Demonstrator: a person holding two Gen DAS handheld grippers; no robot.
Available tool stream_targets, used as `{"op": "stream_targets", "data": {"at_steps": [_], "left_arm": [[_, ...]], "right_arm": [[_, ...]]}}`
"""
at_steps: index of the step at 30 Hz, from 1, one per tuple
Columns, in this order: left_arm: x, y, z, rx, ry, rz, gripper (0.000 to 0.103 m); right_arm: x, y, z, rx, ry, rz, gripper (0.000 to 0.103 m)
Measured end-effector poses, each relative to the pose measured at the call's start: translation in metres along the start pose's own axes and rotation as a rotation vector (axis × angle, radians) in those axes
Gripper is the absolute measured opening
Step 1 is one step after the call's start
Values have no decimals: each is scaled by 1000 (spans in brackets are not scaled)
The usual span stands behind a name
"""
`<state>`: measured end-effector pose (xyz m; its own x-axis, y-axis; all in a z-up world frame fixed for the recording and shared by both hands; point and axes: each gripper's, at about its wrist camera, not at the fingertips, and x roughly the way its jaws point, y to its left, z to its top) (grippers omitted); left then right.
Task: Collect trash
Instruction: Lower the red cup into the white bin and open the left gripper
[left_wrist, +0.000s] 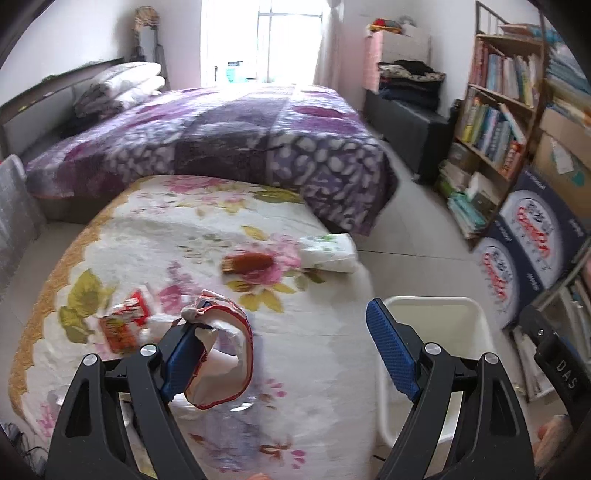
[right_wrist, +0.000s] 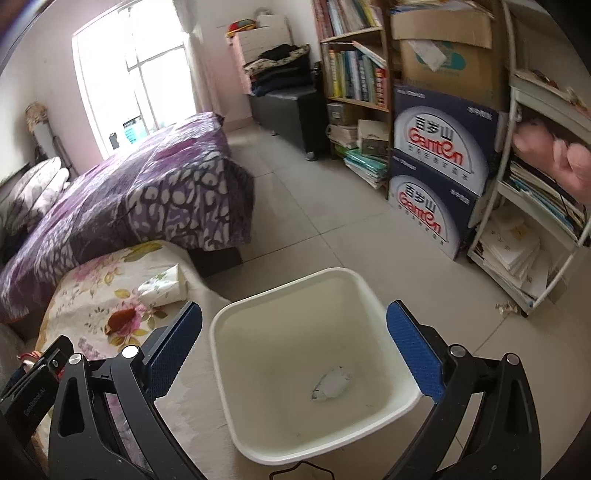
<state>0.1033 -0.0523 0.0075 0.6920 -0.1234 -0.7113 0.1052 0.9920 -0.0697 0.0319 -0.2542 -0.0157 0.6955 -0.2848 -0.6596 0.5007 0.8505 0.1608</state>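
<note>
I am in a bedroom with a tiled floor (right_wrist: 314, 206); a bed under a purple patterned blanket (left_wrist: 229, 144) runs toward a bright window, and a bookshelf (left_wrist: 495, 107) and stacked Ganten water boxes (right_wrist: 439, 162) stand along the far wall. In front of me is a low surface covered with a floral cloth (left_wrist: 177, 236).

My left gripper (left_wrist: 286, 349) hangs over that cloth with its jaws spread wide. A crumpled red-and-white wrapper (left_wrist: 225, 354) lies against its left finger pad; I see nothing pinched between the two pads. Just left of it on the cloth sits a red snack packet (left_wrist: 127, 321). Farther out lie a brown piece of trash (left_wrist: 249, 262) and, near the cloth's edge, a folded white tissue pack with green print (left_wrist: 328, 251).

My right gripper (right_wrist: 293, 354) is also spread open and holds nothing. It hovers above the white bin (right_wrist: 266, 314), which stands on the floor just beside the cloth-covered surface. One crumpled grey-white scrap (right_wrist: 332, 384) lies on the bin's bottom. In the left view the bin's rim shows just behind the right finger.
</note>
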Motion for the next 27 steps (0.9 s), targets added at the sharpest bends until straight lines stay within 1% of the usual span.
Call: {"op": "stream_targets", "data": {"at_steps": [1, 2, 4, 5, 7, 8, 10, 11, 13, 17, 20, 22, 23, 24, 26, 27], "left_arm": [[1, -5, 2, 1, 8, -34, 82], [1, -11, 5, 2, 22, -93, 82], [1, -20, 10, 8, 36, -162, 82], [2, -27, 13, 15, 53, -225, 82], [4, -37, 16, 13, 86, -310, 82], [8, -44, 18, 3, 123, -379, 82], [14, -53, 20, -11, 166, -449, 82], [19, -58, 22, -32, 198, -500, 82], [27, -64, 24, -72, 247, -559, 82], [40, -81, 27, -132, 324, -638, 82], [46, -96, 31, -156, 358, -682, 82], [53, -106, 36, -220, 398, -779, 82], [56, -106, 37, -242, 413, -812, 84], [67, -118, 36, -217, 455, -790, 85], [84, -136, 30, -163, 557, -663, 84], [86, -139, 28, -183, 572, -689, 84]], "right_arm": [[0, -7, 2, 16, 0, -4, 96], [0, -16, 5, 36, 0, -11, 96], [0, -30, 9, 69, 0, -17, 96], [0, -39, 13, 96, 0, -19, 96], [0, -53, 17, 139, 3, -16, 96], [-1, -62, 20, 171, 6, -11, 96], [-3, -77, 24, 216, 8, 0, 96], [-4, -83, 26, 233, 10, 3, 96], [-5, -97, 32, 271, 16, 14, 96], [-8, -123, 40, 356, 22, 48, 96], [-8, -138, 45, 411, 29, 65, 96], [-8, -146, 46, 442, 36, 81, 96], [-8, -150, 47, 458, 38, 85, 96], [-9, -151, 48, 465, 36, 84, 96], [-9, -153, 49, 470, 29, 77, 96], [-9, -154, 50, 470, 29, 76, 96]]}}
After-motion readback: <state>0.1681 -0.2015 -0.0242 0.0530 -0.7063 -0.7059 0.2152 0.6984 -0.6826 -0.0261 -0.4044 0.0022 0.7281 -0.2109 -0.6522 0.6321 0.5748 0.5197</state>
